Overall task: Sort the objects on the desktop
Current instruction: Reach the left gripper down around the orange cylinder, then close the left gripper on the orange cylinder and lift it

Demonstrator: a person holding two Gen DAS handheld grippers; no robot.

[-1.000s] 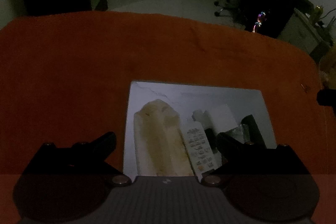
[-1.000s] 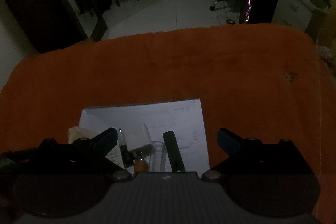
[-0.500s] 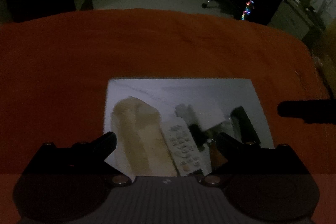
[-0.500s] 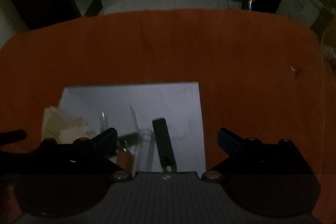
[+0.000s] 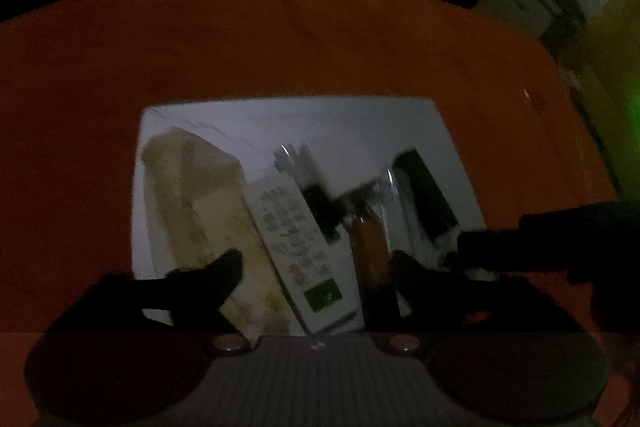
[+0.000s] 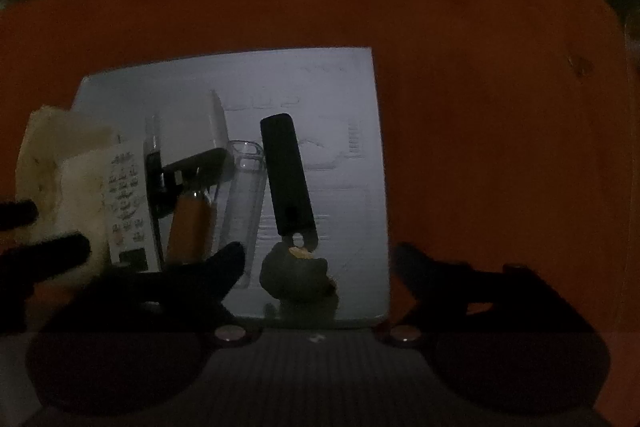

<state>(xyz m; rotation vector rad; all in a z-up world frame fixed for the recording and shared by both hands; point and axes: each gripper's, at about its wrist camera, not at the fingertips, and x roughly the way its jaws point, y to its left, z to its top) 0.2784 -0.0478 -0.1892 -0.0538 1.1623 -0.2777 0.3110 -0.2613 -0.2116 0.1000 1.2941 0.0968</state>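
Desktop objects crowd a white sheet (image 5: 360, 123) on the orange table (image 5: 280, 39): cream cloth (image 5: 192, 195), white remote (image 5: 298, 239), orange-handled tool (image 5: 370, 255) and black bar (image 5: 426, 195). Only the right wrist view catches the clear case (image 6: 244, 195) and a dark lump (image 6: 298, 275) at the bar's near end, while the left claw (image 5: 318, 261) and right claw (image 6: 318, 257) both hang spread wide, holding nothing. Since half a second ago both have dropped closer, and the right claw's dark fingers now reach the sheet's right edge in the left view.
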